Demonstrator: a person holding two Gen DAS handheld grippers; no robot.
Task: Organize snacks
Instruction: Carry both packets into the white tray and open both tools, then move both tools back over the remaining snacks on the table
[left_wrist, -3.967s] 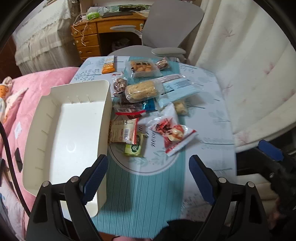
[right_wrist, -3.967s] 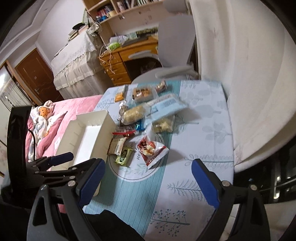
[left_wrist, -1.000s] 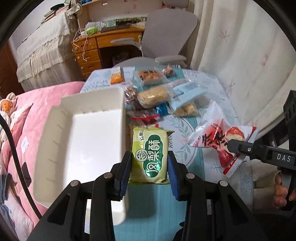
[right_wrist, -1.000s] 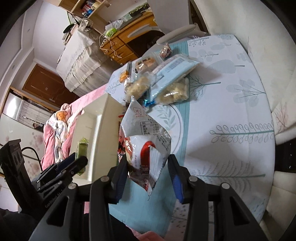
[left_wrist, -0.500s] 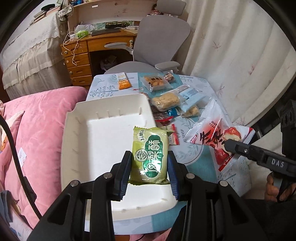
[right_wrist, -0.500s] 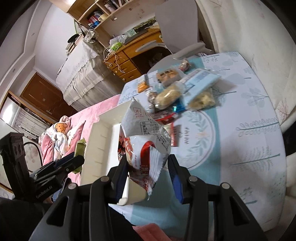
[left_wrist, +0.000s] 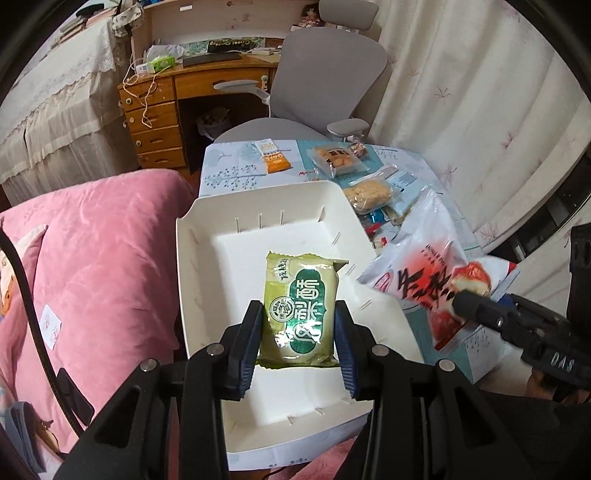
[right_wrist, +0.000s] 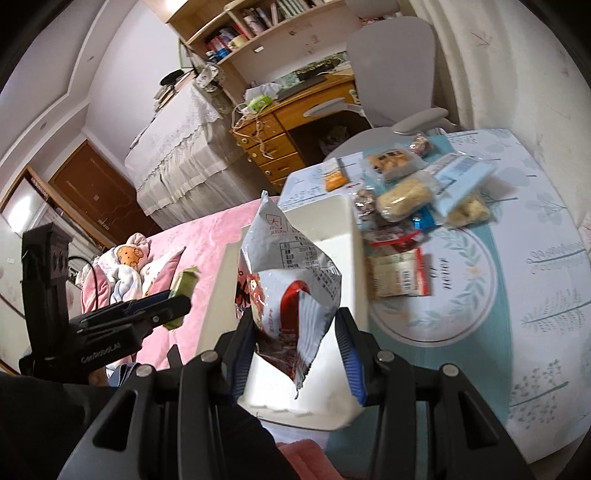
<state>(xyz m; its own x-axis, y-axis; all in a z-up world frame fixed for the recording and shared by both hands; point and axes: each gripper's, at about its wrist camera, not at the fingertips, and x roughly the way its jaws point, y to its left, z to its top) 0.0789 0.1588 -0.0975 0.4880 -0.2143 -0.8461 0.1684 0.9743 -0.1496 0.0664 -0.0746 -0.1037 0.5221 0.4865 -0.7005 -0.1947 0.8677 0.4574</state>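
While green packet (left_wrist: 299, 312) faces left wrist, tray (right_wrist: 356, 258) wall hides it rightward.

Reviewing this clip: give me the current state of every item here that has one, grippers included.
left gripper: shut on the green snack pack, above the tray
right gripper: shut on the red-and-white snack bag
green snack pack: held, sealed
red-and-white snack bag: held, crumpled
white tray: nothing lying in it
loose snacks: lying on the table

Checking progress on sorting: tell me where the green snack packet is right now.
In the left wrist view, the green snack packet is clamped between the left gripper fingers over the white tray, with the red-and-white bag to its right.
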